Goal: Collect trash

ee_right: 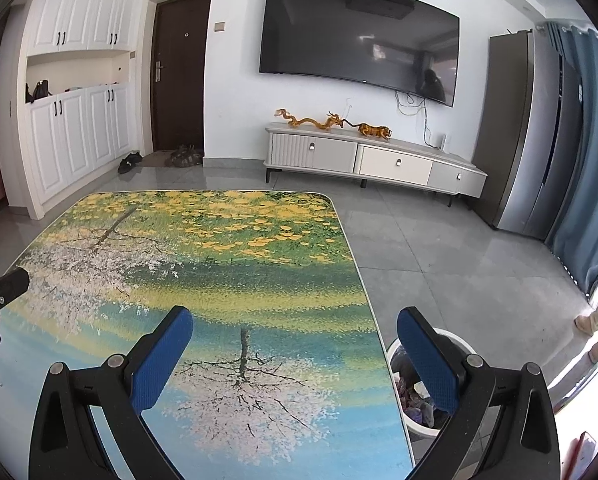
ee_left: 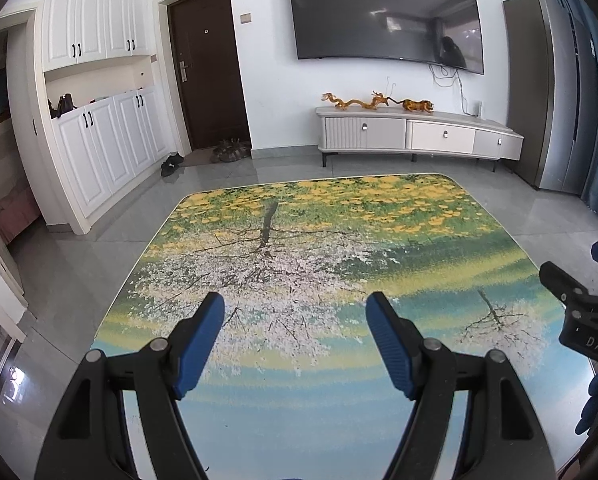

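Note:
My left gripper hangs open over the near part of a table printed with trees and blossoms, and nothing lies between its blue pads. My right gripper is open too, over the table's right edge, with nothing between its pads. A white trash bin with crumpled trash inside stands on the floor just right of the table, partly behind the right finger. The right gripper's black tip shows at the right edge of the left wrist view. I see no loose trash on the tabletop.
A TV cabinet with orange figurines stands under a wall TV. White cupboards and a dark door with shoes are at left. A grey fridge and blue curtain are at right. Grey floor tiles surround the table.

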`<state>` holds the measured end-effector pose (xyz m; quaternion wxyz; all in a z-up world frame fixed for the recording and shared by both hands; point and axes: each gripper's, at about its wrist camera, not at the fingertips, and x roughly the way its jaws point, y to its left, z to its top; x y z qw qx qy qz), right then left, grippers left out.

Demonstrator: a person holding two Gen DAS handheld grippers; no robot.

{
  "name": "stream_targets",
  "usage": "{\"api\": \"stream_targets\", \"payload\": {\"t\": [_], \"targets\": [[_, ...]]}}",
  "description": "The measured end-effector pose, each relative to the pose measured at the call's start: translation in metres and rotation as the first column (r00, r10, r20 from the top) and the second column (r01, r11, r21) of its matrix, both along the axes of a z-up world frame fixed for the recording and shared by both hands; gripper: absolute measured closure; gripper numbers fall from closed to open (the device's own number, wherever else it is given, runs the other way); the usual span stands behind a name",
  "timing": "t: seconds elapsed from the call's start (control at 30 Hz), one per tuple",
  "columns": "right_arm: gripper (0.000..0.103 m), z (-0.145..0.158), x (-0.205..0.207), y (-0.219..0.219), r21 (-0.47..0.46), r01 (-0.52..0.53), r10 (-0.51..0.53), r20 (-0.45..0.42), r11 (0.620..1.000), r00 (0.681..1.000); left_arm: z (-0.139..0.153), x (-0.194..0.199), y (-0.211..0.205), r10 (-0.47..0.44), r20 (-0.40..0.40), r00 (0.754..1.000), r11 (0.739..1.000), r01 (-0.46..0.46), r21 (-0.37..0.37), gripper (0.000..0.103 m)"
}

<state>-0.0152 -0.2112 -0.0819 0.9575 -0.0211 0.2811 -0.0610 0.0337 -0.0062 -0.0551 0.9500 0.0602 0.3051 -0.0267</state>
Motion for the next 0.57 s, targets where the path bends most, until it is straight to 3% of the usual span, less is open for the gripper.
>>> {"api": "stream_targets", "payload": {"t": [0.57], "targets": [[0.0, 0.013, -0.015, 0.006, 0.0, -0.009, 0.009, 0.037, 1.0, 0.999, 0.016, -0.018, 0.011, 0.022, 0.053, 0.998, 1.0, -0.021, -0.021, 0.031]]}}
